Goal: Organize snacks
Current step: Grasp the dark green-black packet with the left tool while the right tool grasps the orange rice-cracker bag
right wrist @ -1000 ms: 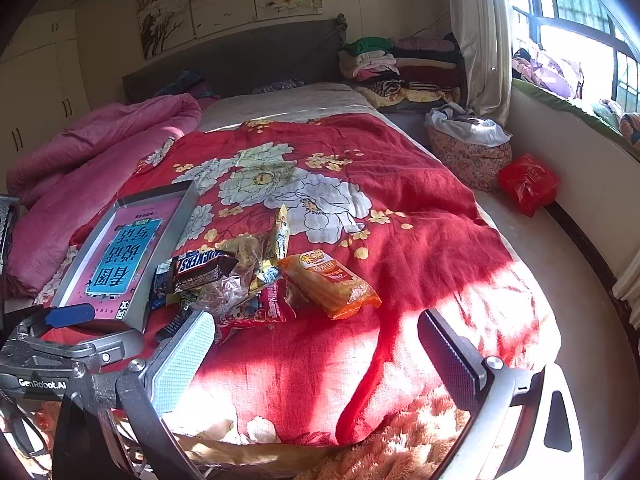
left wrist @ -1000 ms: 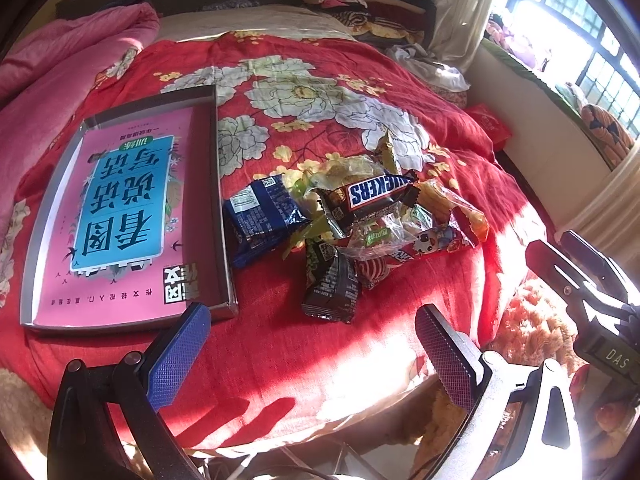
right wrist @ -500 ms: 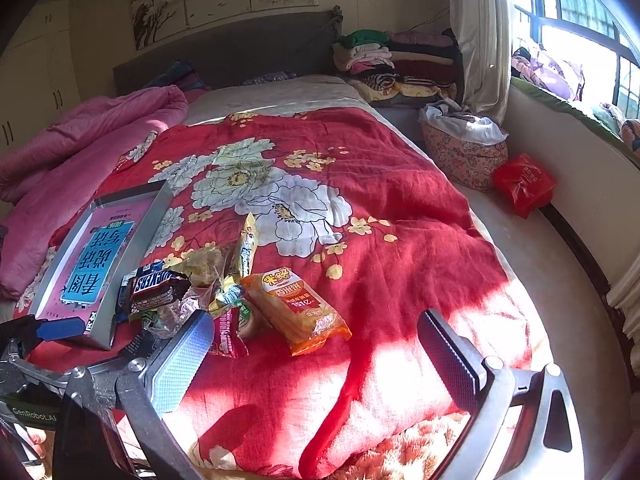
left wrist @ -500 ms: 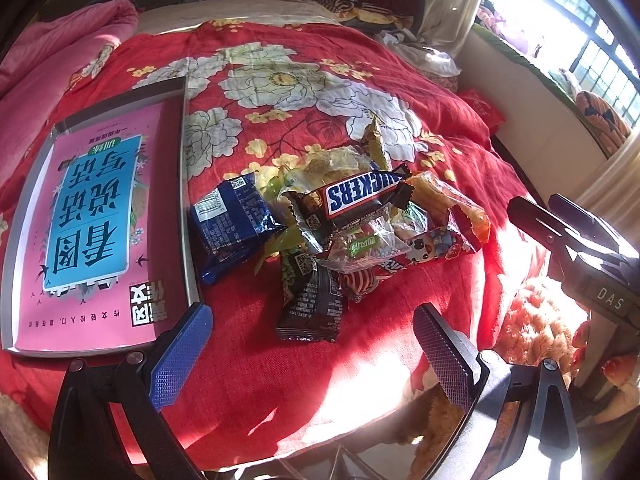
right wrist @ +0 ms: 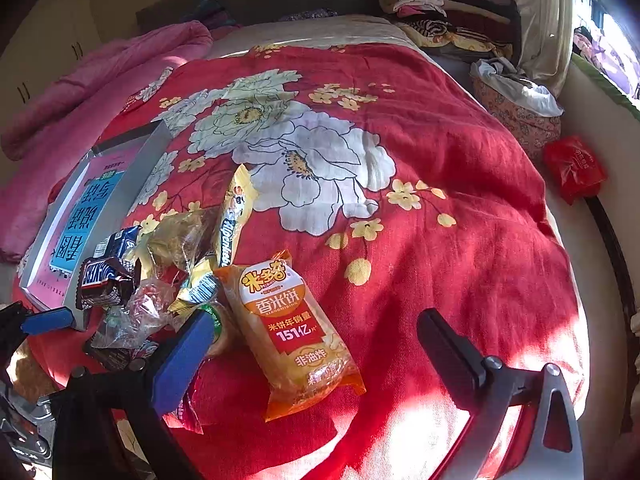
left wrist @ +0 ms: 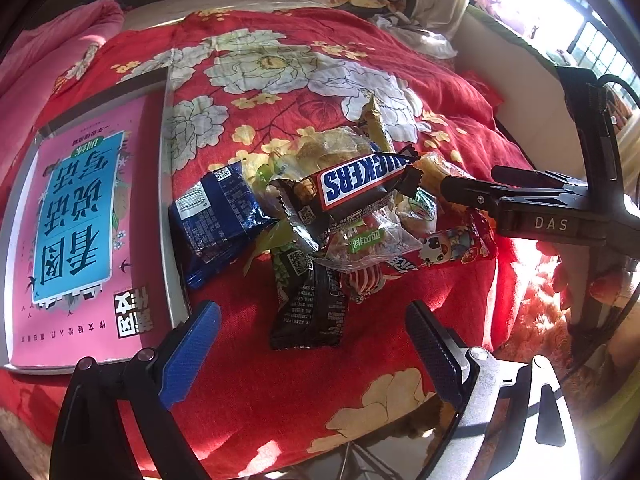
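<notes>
Nearest in the left wrist view, the left hand-held gripper (left wrist: 312, 352) has its blue-padded fingers spread wide with nothing between them, poised over the near edge of the bed. The right hand-held gripper (right wrist: 316, 344) is likewise spread and empty, its fingers framing an orange rice-cracker packet (right wrist: 294, 332) that lies flat on the bed.

The surface is a red quilt with large white flowers (right wrist: 420, 184), lit by hard sun along its near edge. Just beyond the left gripper lies a dark brown wrapper (left wrist: 310, 308), the nearest piece of a snack pile (left wrist: 340, 208). In that heap a Snickers bar (left wrist: 356, 188) rests on top of clear crinkled bags, a dark blue packet (left wrist: 216, 224) lies at its left side, and a red packet with a cartoon panda (left wrist: 452, 246) at its right. A long yellow stick packet (right wrist: 236, 212) points away at the far side of the heap.

Left of the pile, near the blue packet, a grey tray (left wrist: 168, 184) sits on the quilt with a pink and blue book (left wrist: 80, 224) lying inside it.

Farther back, a pink duvet (right wrist: 104, 76) is bunched at the left. Folded clothes (right wrist: 432, 4) are stacked at the head of the bed, beside a curtain (right wrist: 540, 12) and a bright window. On the floor at the right are a patterned basket (right wrist: 516, 116) and a red bag (right wrist: 574, 166).
</notes>
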Demonstrator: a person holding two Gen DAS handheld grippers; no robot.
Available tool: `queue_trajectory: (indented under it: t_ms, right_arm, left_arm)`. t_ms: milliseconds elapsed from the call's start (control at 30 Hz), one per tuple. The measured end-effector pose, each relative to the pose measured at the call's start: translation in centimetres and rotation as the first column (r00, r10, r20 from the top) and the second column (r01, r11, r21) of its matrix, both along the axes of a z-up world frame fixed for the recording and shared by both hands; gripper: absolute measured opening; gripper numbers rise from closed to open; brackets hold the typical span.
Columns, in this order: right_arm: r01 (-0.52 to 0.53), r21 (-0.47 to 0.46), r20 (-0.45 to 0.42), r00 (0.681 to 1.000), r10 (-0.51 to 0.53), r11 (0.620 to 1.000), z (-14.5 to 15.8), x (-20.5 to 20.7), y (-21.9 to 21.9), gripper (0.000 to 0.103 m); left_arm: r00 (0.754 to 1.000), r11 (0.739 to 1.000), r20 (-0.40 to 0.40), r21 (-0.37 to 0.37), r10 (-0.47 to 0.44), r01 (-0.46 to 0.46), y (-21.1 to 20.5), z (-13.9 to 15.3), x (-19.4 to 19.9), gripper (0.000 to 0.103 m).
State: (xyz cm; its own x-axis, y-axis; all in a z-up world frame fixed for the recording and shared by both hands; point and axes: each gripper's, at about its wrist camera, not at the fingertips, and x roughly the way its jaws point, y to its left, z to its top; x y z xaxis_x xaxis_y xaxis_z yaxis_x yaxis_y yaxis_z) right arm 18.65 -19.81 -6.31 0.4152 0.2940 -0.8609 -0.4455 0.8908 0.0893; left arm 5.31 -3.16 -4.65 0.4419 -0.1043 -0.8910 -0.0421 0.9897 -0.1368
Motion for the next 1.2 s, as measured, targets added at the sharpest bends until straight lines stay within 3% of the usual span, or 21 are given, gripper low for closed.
queue_trajectory:
  t_ms: [167,267,400,467,567,733,967,1200]
  right_arm:
    - [-0.031,-0.024,-0.051,0.998,0.03,0.999,-1.3,0.5,0.6,0.097]
    - [-0.035,-0.009,-0.056,0.998,0.034,0.999,-1.4,0.9,0.7,0.093]
    - [-0.02,0.046,-0.08,0.996,0.023,0.999,-1.6,1.3,0.0,0.071]
    - [-0.008,0.056,-0.079,0.997,0.012,0.998,-1.5,1.5,-0.2,0.052]
    - [0.024,0.067,-0.079,0.997,-0.018,0.997,-1.4,1.6,-0.8,0.04]
    - [0.051,0.113,-0.024,0.999,-0.049,0.992,-0.2,1.2,-1.6,0.037]
    - [0.106,0.274,0.02,0.993,-0.116,0.956,1.6,-0.1,-3.3,0.037]
    - [0.081,0.324,0.063,0.992,-0.107,0.942,2.8,-2.0,-2.8,0.037]
  left_arm:
    - [0.999,1.0,-0.028,0.004,0.019,-0.019,0.3,-1.0,0.7,0.091]
    - [0.999,1.0,-0.038,0.011,0.027,-0.026,0.3,-1.6,1.0,0.082]
    - [0.997,0.999,-0.066,0.003,0.044,-0.044,0.6,-2.4,1.3,0.073]
    - [0.997,0.999,-0.063,0.008,0.044,-0.044,0.6,-2.5,1.4,0.07]
    - [0.998,0.999,-0.056,0.015,0.035,-0.034,0.4,-2.5,1.5,0.063]
    - [0.998,0.999,-0.057,-0.027,0.02,-0.022,0.4,-2.7,1.7,0.044]
    - [0.998,0.996,-0.054,-0.085,0.018,-0.023,1.1,-2.5,1.4,0.039]
    - [0.998,0.988,-0.054,-0.151,0.015,-0.023,1.9,-2.0,0.9,0.031]
